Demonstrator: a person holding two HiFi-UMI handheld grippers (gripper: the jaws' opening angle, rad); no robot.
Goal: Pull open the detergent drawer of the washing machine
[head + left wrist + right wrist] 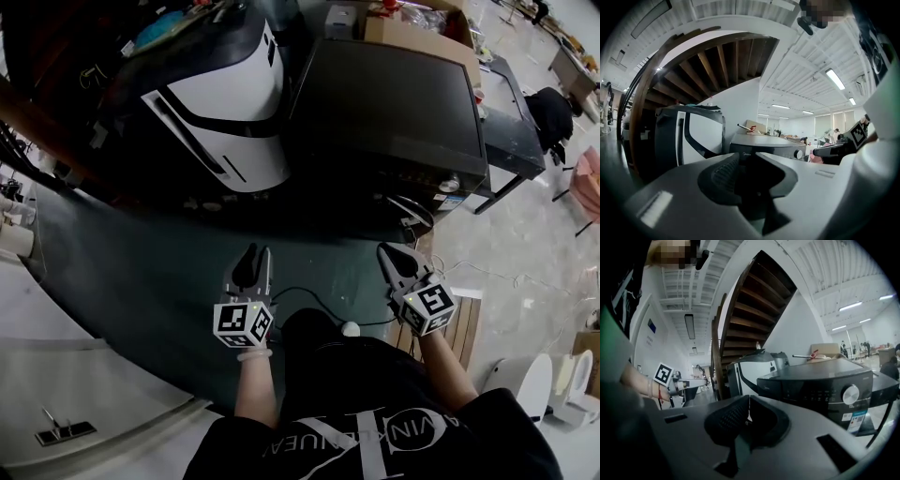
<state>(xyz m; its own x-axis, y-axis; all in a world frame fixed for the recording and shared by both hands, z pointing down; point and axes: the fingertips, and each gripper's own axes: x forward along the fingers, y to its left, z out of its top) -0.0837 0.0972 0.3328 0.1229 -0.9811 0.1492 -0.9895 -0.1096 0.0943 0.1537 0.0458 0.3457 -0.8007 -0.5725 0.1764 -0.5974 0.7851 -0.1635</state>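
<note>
Well short of the dark washing machine (384, 103), whose detergent drawer is indiscernible, the left hand-held gripper (258, 255) points forward, jaws parted and empty, seemingly ready to reach, while the right hand-held gripper (386, 253) stays out of it, jaws closed.

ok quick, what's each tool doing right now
left tool: open, nothing between its jaws
right tool: shut, holding nothing

The dark floor (169, 281) bears the washing machine (389, 103), a white-and-black appliance (220, 103), a cable (309, 298).
</note>
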